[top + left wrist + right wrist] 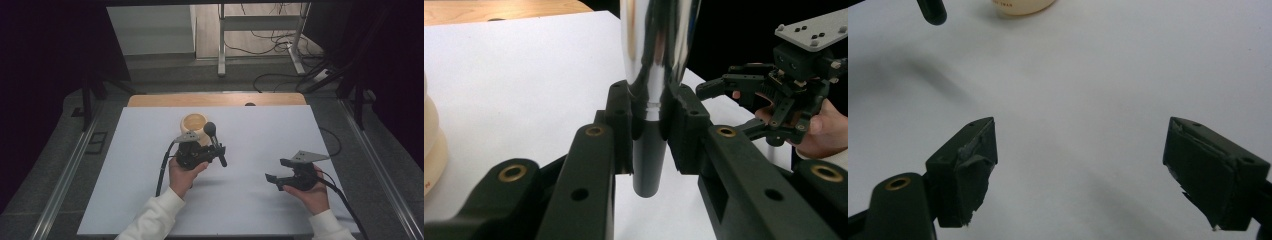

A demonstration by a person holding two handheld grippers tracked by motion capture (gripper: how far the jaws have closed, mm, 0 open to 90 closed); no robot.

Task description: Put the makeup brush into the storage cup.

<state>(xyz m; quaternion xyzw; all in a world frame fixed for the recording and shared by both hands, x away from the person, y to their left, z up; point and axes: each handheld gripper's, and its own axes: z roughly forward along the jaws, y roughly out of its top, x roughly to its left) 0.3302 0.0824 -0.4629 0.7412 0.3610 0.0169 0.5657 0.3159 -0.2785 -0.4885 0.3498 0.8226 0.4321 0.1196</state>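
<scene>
White sheeting covers the bench (150, 200), where the left gripper (207, 152) clamps a black-and-chrome microphone-shaped tool (214, 142) mid-bench, beside a cream ceramic jar (195, 125), likely for insertion; the right gripper (280, 172) hovers agape, empty, towards the right edge.

White table (150, 200); cream cup (195, 125) standing on it.

Glossy mirror-chrome metal tool body (656, 45) on a matt black handle (647, 160); smooth cream wooden-looking pot (194, 125); matt white tabletop (260, 145).
</scene>
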